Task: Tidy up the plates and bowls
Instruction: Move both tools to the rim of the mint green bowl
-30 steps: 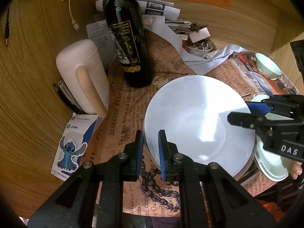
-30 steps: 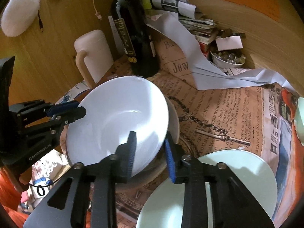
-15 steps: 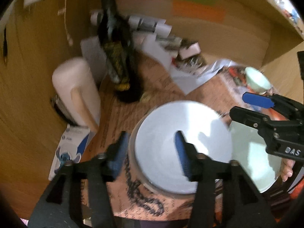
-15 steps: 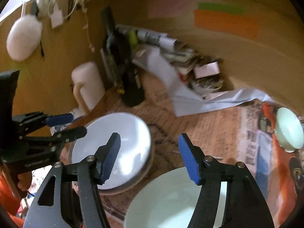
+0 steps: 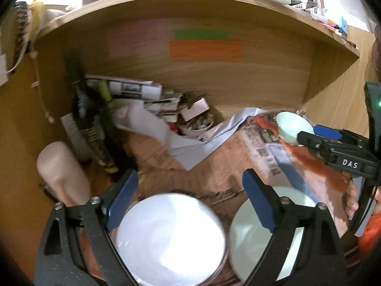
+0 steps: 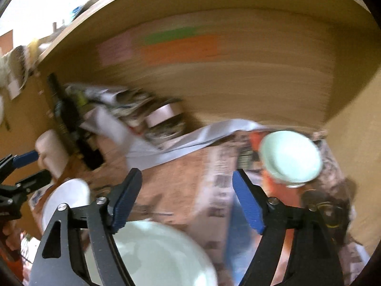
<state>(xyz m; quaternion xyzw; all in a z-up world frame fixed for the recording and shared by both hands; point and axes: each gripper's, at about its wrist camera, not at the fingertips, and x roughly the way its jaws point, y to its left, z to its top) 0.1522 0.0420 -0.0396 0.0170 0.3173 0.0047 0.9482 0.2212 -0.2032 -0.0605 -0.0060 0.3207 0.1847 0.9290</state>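
Plainly, both tools are between grasps, and doing this step well means picking the next piece before closing on anything.

From the left wrist view, the left gripper (image 5: pixel 190 188) has its jaws apart and opening, with nothing pressed between the blue pads. The white bowl (image 5: pixel 170 238) sits just below the jaws, resting in a wider dish whose darker rim shows around it. Taking that white bowl as the landmark: the pale green plate (image 5: pixel 257 236) lies just beside it to the right, the small green bowl (image 5: pixel 291 125) sits well beyond it toward the back right corner, and the wine bottle (image 5: pixel 92 128) and cream pitcher (image 5: pixel 62 169) stand behind it to the left. The right gripper (image 5: pixel 316 135) reaches in near the small bowl.

From the right wrist view, which is badly blurred, the right gripper's jaws are likewise apart and opening, holding nothing. The white bowl (image 6: pixel 64 197) shows at the left edge; the pale green plate (image 6: pixel 152 255) lies just beside it under the jaws, and the small green bowl (image 6: pixel 290 158) stands far to its right.

The likely next piece is the small green bowl. The right hand should steady itself, approach with one finger inside the rim, and close only once the picture settles.
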